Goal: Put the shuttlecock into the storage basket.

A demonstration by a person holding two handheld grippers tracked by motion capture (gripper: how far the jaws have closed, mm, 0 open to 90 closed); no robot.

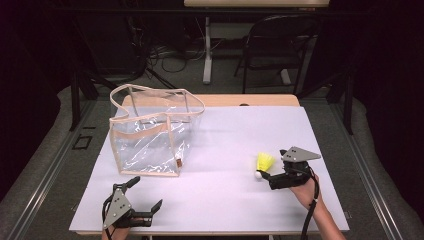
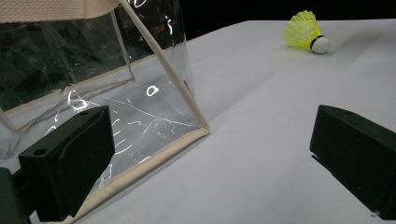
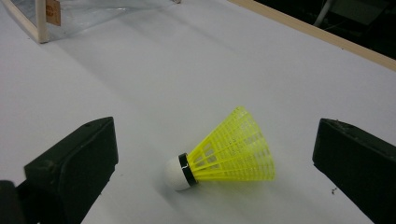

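Note:
A yellow shuttlecock with a white cork lies on its side on the white table top, right of centre. My right gripper is open, one jaw on each side of it without touching. In the right gripper view the shuttlecock rests between the two black jaws of the right gripper, cork toward the left one. A clear plastic bag with beige trim stands open at the left. My left gripper is open just in front of the bag, with nothing between its jaws, and its view also takes in the shuttlecock.
A wooden table edge runs along the far side of the white sheet. Behind the table stand a dark folding chair and a white table leg, with cables on the floor. The table's front edge is close to both hands.

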